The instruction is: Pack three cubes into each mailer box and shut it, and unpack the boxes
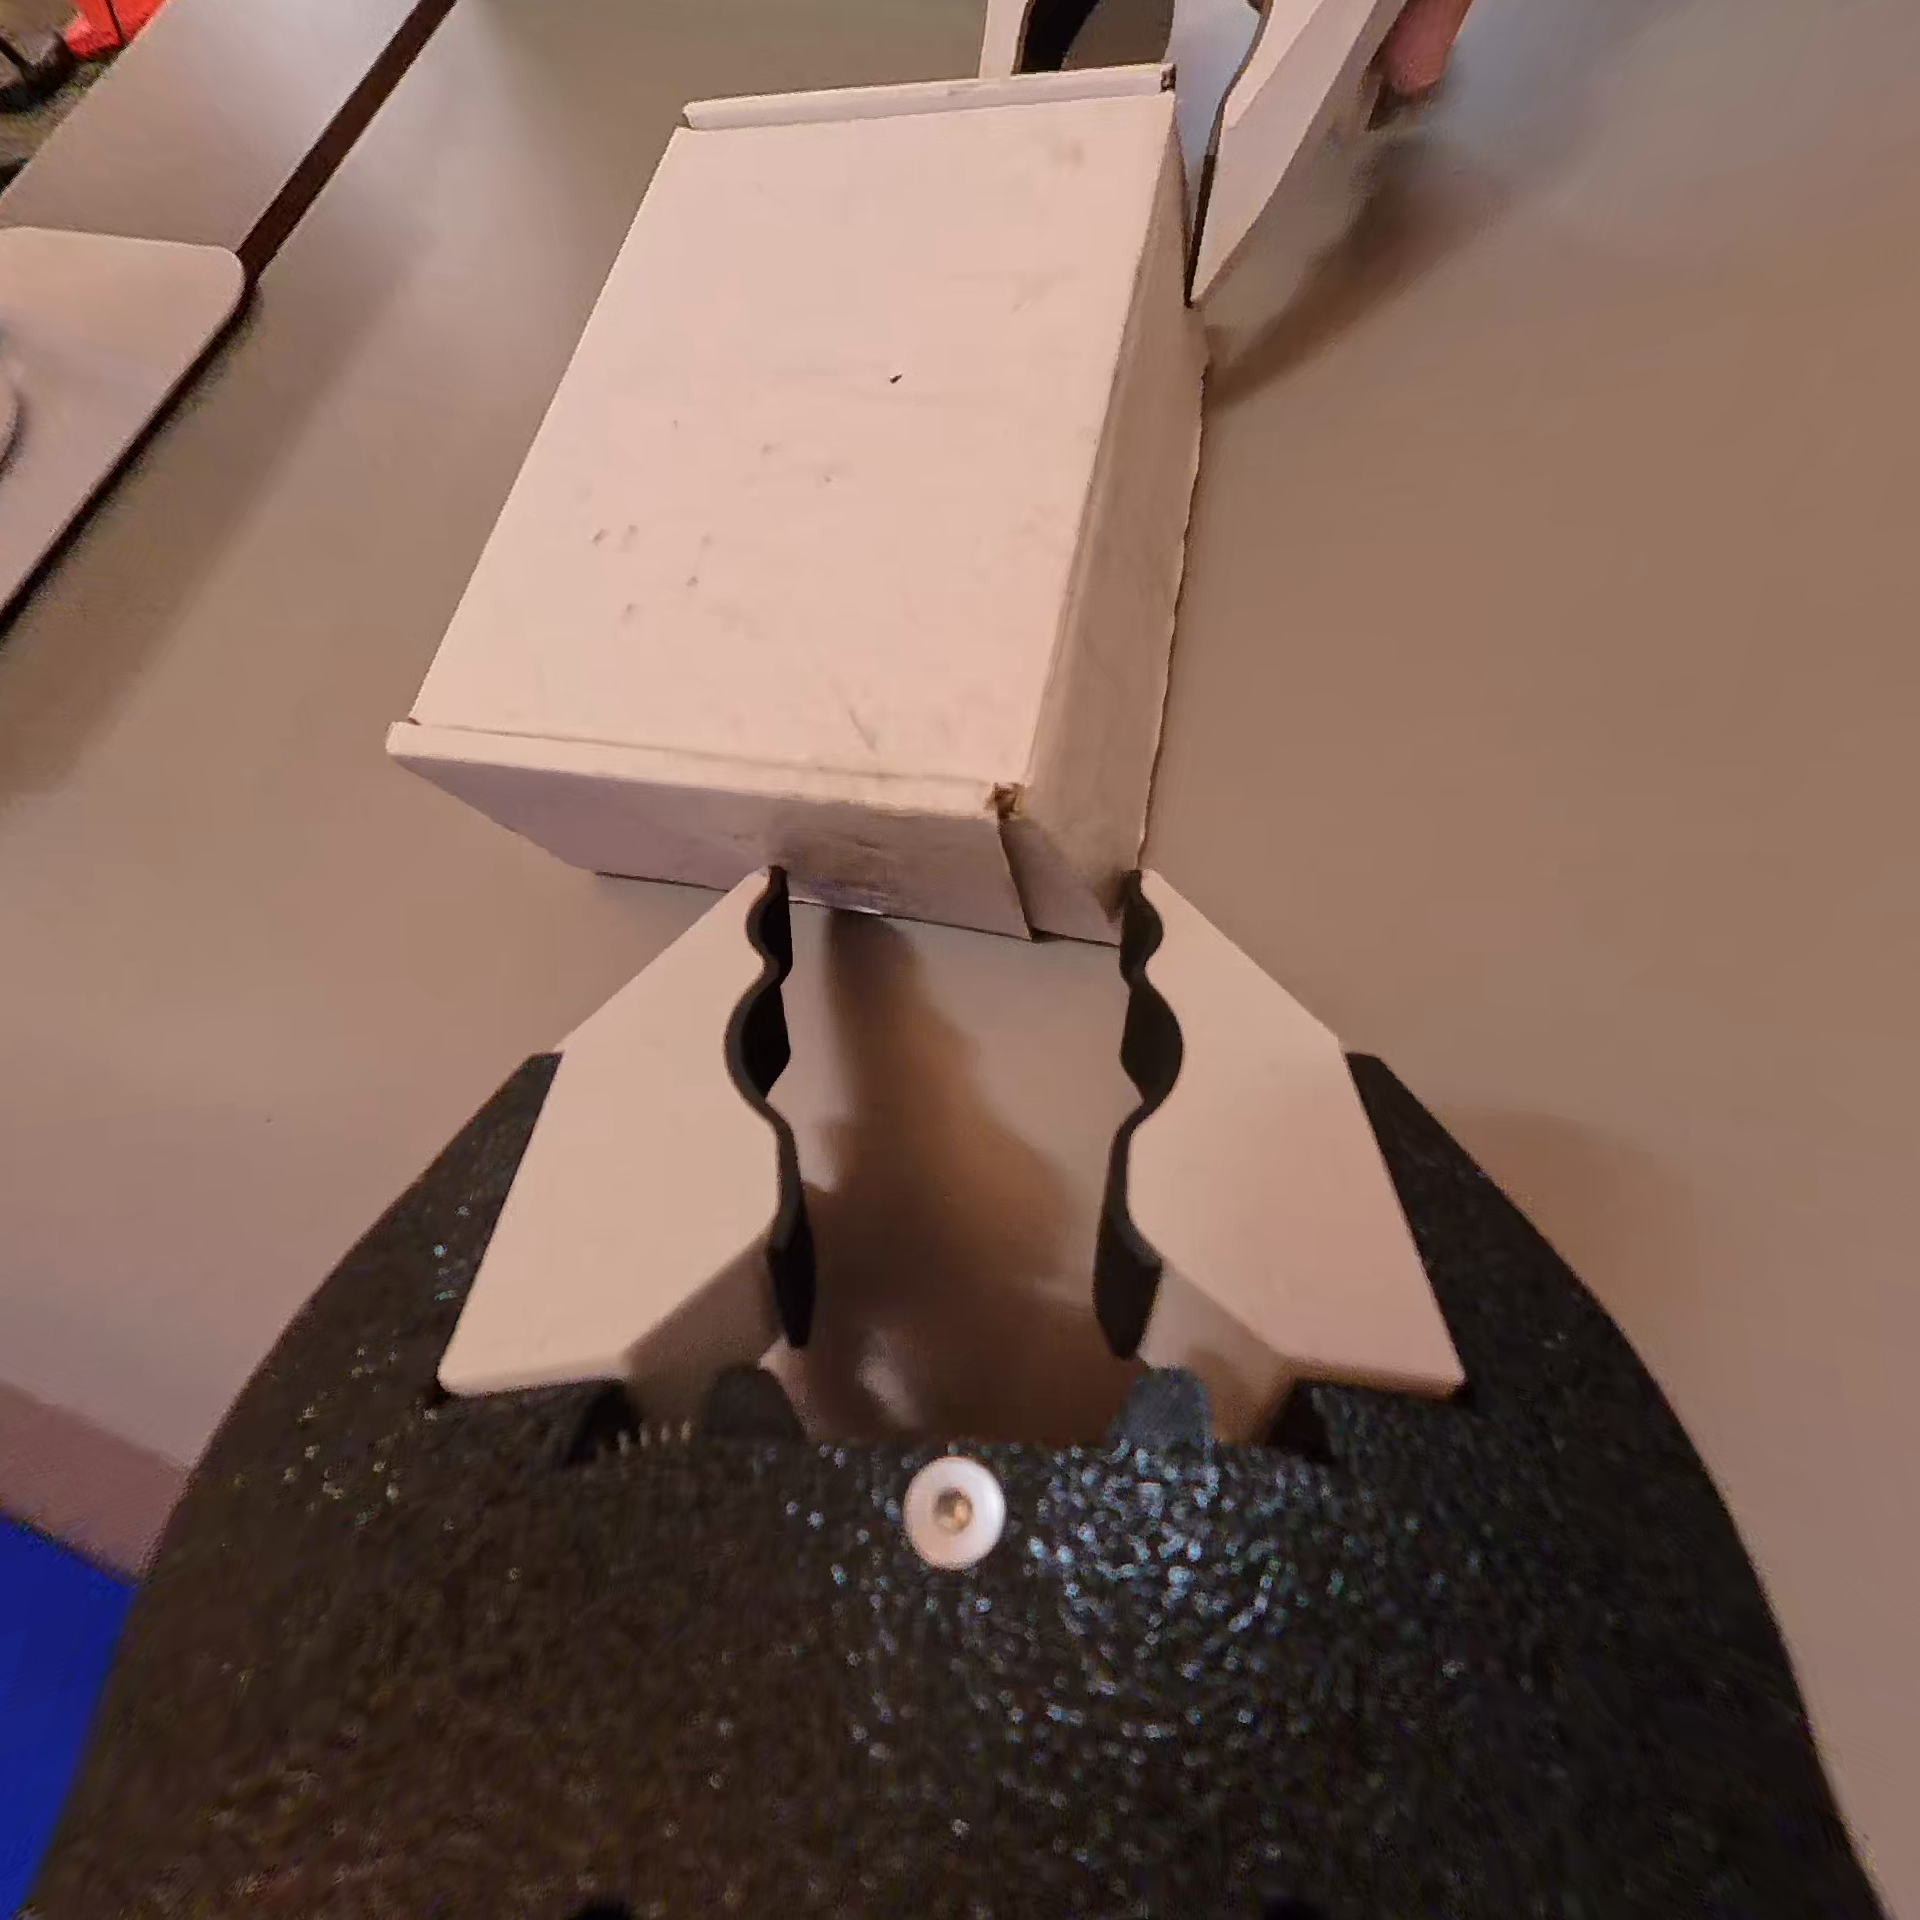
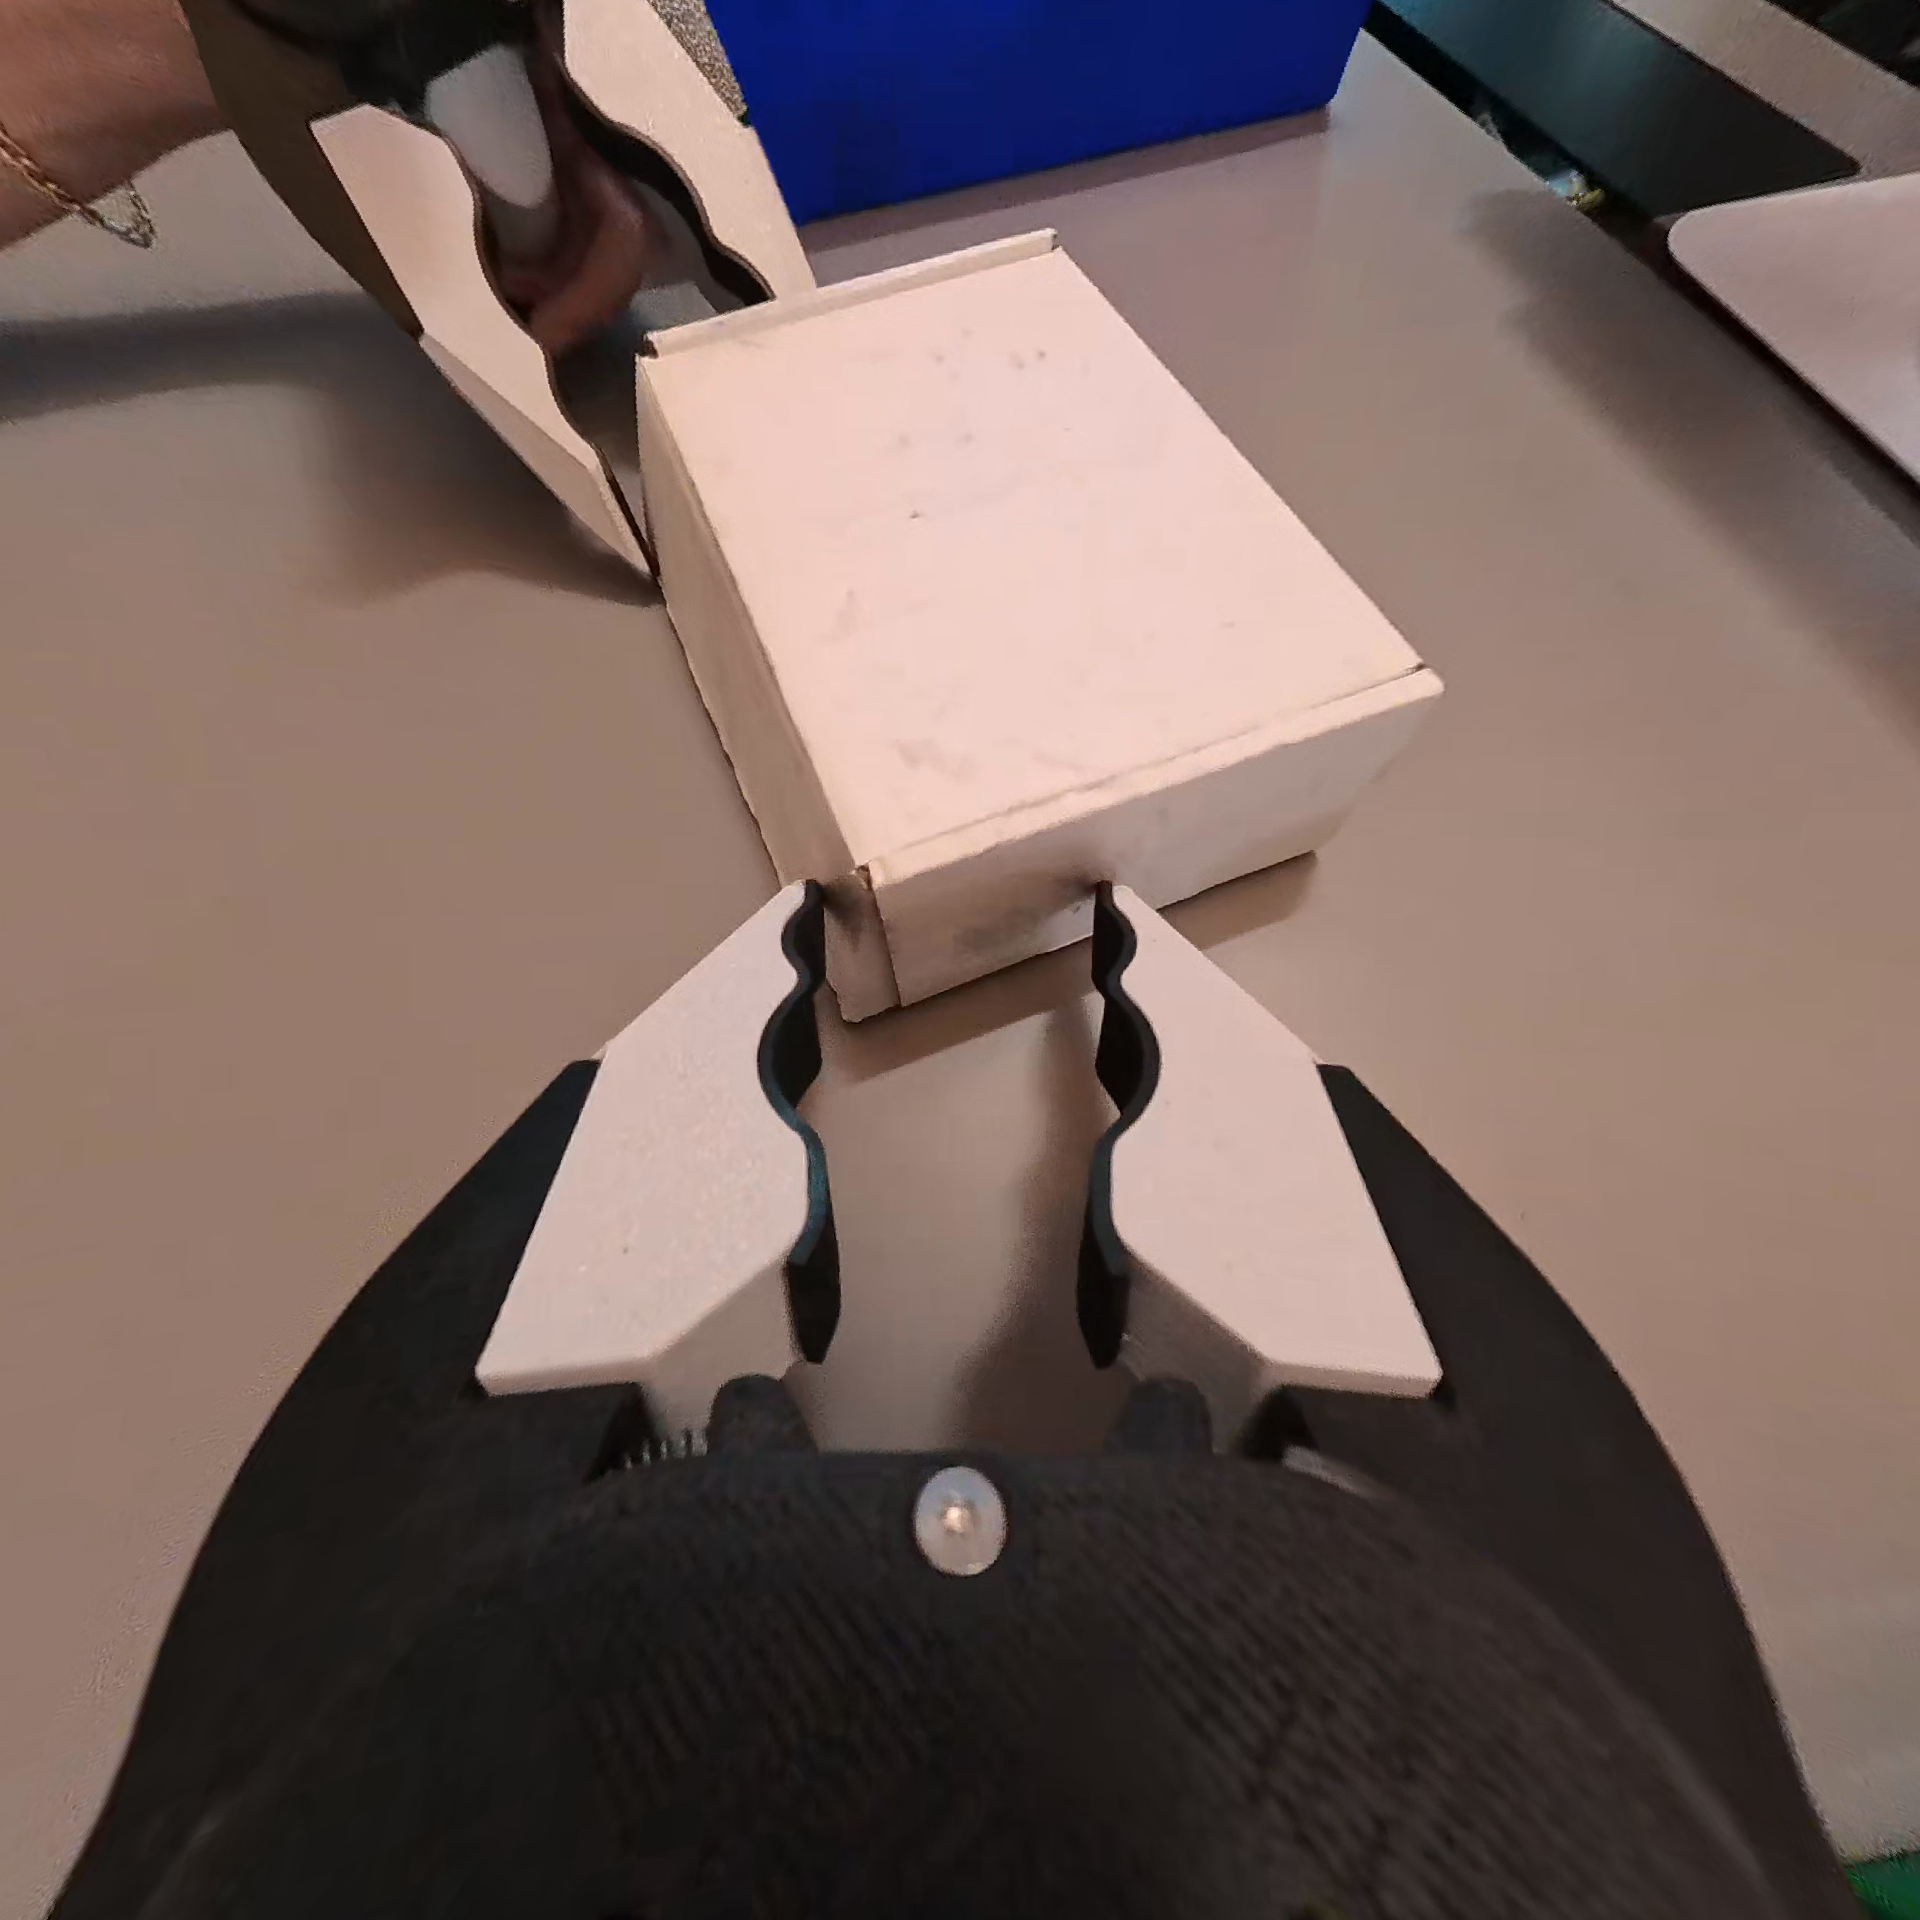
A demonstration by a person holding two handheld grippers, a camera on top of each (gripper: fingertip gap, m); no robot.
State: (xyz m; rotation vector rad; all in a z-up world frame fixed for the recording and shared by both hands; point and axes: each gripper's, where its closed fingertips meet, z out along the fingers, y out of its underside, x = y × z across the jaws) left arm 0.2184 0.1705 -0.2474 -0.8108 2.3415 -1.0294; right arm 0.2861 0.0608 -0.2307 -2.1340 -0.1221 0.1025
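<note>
1. Grey counter (image 1: 1558,727) fills both views, with a blue bin (image 2: 1039,94) cut off at its far edge.
2. One closed white cardboard mailer box (image 1: 831,499) lies flat mid-counter; its contents are hidden.
3. Left gripper (image 1: 954,894) is spread wide and empty, its tips at the box's near end.
4. Right gripper (image 2: 961,904) is likewise released, straddling a box corner (image 2: 873,935).
5. Each view crops the other gripper at the frame's top edge.

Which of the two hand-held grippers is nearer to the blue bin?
The left hand-held gripper: it sits at the mailer box's far end, before the blue bin; the right hand-held gripper is at the opposite end.
</note>
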